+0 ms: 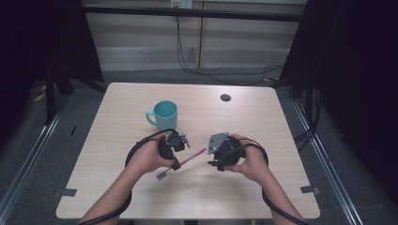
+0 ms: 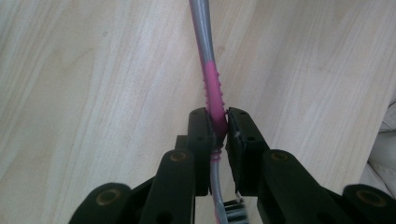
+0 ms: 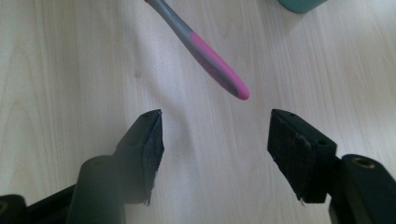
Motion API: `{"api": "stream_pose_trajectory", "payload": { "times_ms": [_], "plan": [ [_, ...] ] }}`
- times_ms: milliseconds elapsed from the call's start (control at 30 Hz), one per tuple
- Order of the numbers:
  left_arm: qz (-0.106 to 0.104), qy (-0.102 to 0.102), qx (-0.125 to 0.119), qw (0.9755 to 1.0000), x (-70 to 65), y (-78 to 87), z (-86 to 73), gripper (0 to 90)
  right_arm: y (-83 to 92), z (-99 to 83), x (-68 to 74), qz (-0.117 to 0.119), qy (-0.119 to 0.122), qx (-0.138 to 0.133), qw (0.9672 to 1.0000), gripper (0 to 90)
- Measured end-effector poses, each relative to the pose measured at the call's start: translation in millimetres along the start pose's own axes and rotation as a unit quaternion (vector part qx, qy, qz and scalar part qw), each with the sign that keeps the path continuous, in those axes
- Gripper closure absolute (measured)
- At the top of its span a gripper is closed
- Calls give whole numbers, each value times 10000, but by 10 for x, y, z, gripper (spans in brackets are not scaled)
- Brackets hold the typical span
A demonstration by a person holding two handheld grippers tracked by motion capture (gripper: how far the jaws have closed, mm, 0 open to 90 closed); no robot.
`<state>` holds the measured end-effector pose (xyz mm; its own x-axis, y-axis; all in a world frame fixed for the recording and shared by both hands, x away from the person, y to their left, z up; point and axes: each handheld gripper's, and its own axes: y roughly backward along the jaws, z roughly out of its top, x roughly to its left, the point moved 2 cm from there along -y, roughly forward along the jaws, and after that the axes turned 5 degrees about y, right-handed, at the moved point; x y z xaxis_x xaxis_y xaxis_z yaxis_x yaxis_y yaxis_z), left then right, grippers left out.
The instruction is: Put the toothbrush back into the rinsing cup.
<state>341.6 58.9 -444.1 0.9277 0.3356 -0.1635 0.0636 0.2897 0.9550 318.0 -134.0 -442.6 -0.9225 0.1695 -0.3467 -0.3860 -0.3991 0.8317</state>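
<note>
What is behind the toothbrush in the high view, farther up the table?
Behind the toothbrush, clamped in the left gripper, a teal mug stands upright on the table. Its inside looks empty, though the near wall covers part of the bottom.

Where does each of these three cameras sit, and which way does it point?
High view: above the person's side, looking forward and down on the table and mug; both forearms and hands show.
Left gripper view: rides on the left gripper, looking along its jaws, shut on the toothbrush.
Right gripper view: rides on the right gripper, looking along its open jaws at the toothbrush's pink end.
All three share the toothbrush and the tabletop.
</note>
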Motion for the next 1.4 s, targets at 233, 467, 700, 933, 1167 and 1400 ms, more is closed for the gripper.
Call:
{"api": "stream_pose_trajectory", "payload": {
  "times_ms": [233,467,700,933,1167,1400],
  "plan": [
    [-1,-63,-23,10000,-27,-15,16,801,-22,38,4,16,220,-105,9997,402],
    [44,-289,-98,9995,-45,-15,32,801,-50,77,16,150,186,-38,9997,429],
    [76,-405,-57,9991,-70,-23,57,801,-111,102,20,246,208,-37,9995,464],
    [127,-545,-132,9983,-76,-16,70,799,-148,57,-2,421,37,110,9990,544],
    [21,-574,-198,9982,-105,-3,98,799,-140,-16,-18,533,-142,133,9984,634],
    [-2,-678,-259,9974,-123,-10,143,799,-101,-33,-32,467,-281,-55,9985,543]
  ]
}}
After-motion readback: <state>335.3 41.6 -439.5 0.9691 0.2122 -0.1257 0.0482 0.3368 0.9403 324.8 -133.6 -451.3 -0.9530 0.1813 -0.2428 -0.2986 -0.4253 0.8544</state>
